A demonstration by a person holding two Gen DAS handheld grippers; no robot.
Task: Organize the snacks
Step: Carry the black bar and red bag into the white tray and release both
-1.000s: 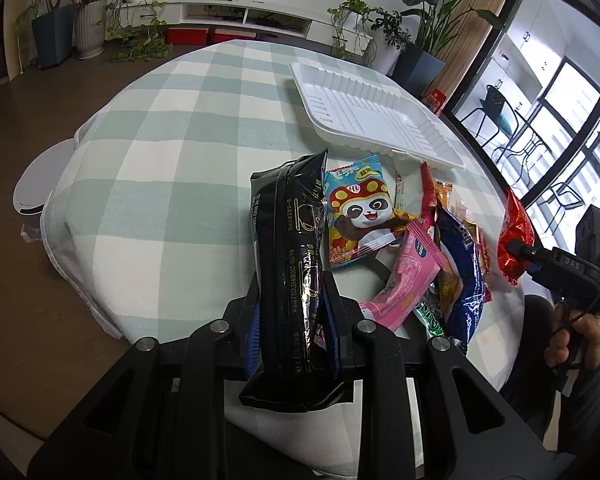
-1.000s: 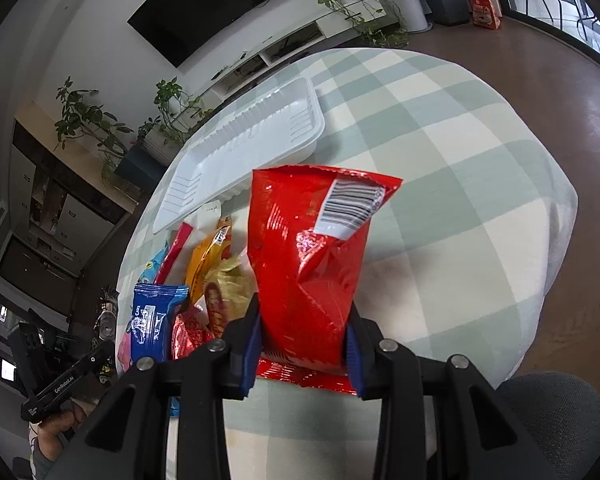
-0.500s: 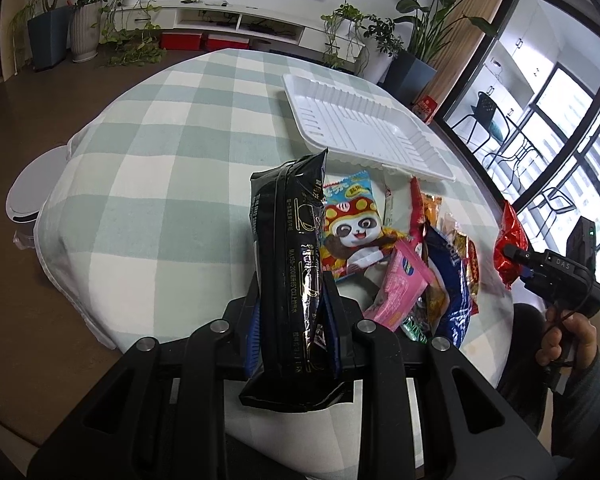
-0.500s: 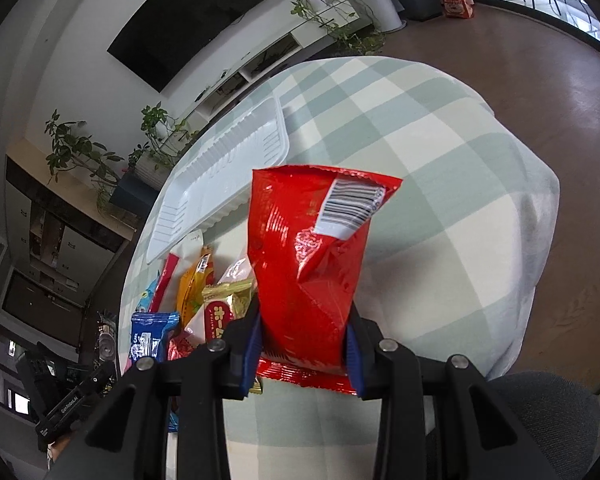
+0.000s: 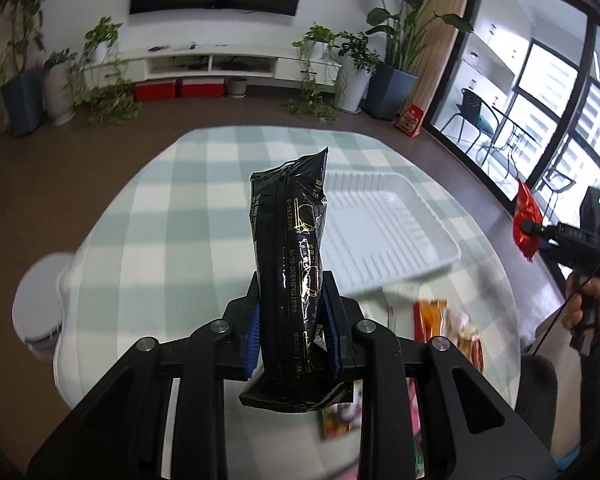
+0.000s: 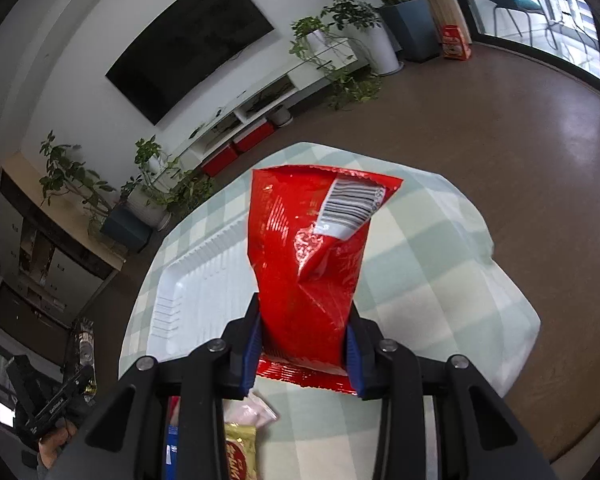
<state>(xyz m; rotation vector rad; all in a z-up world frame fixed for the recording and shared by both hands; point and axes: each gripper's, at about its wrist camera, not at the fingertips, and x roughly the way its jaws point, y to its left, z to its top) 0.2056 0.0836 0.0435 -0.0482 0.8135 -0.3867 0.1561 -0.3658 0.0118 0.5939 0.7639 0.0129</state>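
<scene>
The left gripper (image 5: 292, 334) has its jaws clamped on a black snack packet (image 5: 290, 264), which stands upright above the table (image 5: 148, 224) with its checked green-and-white cloth. Just beyond it lies the white ribbed tray (image 5: 384, 224), holding nothing. Nearer, a few loose snack packets (image 5: 430, 314) lie on the cloth. On the right, the right gripper (image 6: 302, 346) has its jaws closed on a crumpled red snack bag (image 6: 312, 264), barcode uppermost, held above the tray's right end.

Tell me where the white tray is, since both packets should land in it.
The empty white tray lies on the checked tablecloth, just beyond the held black packet in the left wrist view.
</scene>
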